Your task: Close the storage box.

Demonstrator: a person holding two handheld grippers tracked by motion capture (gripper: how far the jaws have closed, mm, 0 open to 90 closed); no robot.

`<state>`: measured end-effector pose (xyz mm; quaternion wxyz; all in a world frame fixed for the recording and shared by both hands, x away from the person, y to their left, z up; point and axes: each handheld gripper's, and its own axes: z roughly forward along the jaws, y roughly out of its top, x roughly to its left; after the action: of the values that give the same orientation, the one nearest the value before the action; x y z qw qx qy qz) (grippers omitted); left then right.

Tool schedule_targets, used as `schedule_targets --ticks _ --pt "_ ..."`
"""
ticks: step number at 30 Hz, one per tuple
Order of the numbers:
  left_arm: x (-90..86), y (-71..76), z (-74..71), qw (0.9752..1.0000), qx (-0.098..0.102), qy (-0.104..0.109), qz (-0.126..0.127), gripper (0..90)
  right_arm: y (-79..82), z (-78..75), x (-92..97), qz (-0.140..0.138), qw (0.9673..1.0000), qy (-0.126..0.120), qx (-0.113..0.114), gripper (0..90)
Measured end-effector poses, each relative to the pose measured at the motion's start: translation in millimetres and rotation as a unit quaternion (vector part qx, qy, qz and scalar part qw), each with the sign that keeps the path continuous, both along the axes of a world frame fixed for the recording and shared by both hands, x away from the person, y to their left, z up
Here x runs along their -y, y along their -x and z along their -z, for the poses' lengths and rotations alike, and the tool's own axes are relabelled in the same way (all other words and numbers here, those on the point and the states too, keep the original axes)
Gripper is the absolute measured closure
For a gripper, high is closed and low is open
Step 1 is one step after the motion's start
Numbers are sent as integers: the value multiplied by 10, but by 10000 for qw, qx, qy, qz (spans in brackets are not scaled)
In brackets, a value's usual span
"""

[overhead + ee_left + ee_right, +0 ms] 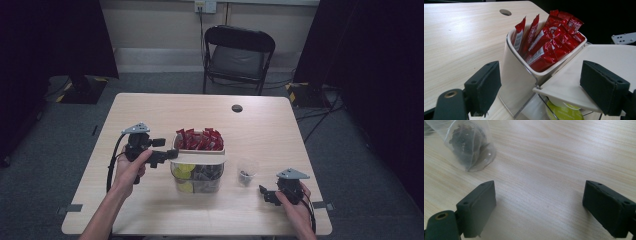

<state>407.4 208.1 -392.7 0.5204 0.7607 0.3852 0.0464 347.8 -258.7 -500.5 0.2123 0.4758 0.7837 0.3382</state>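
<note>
A white holder (199, 151) stands mid-table, packed with red sachets (198, 139), above a wire basket of yellow-green and dark pods (197, 178). My left gripper (167, 148) is open at the holder's left side. In the left gripper view its jaws (549, 87) stand wide on either side of the white holder (516, 75), apart from it, and the red sachets (549, 42) stick up beyond. My right gripper (264, 194) rests open near the front right edge. Its jaws (539, 207) are over bare wood, with a clear bag of dark bits (466, 142) farther ahead to the left.
The clear bag (247, 171) sits between the basket and my right gripper. A round cable hole (237, 108) marks the far side of the table (150, 115). A black folding chair (237, 55) stands behind it, with dark curtains on both sides.
</note>
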Motion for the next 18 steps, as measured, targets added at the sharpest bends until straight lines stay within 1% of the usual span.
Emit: schedule_targets --ticks 2,6,7,11,13,14,18 --pt "-3 12 7 10000 13 -58 12 165 0 0 0 0 10000 1 0 111" --pt "3 26 26 10000 -5 -76 50 165 0 0 0 0 10000 1 0 110" --pt "4 32 34 9999 -22 -118 70 165 0 0 0 0 10000 1 0 111" --pt "16 40 46 9999 -22 -115 109 165 0 0 0 0 10000 1 0 110" --pt "31 40 66 9998 -32 -148 147 165 0 0 0 0 10000 0 0 111" --pt "55 43 93 9997 -80 -165 170 165 0 0 0 0 10000 0 0 110" --pt "85 35 132 9995 -86 -228 179 165 0 0 0 0 10000 1 -1 110"
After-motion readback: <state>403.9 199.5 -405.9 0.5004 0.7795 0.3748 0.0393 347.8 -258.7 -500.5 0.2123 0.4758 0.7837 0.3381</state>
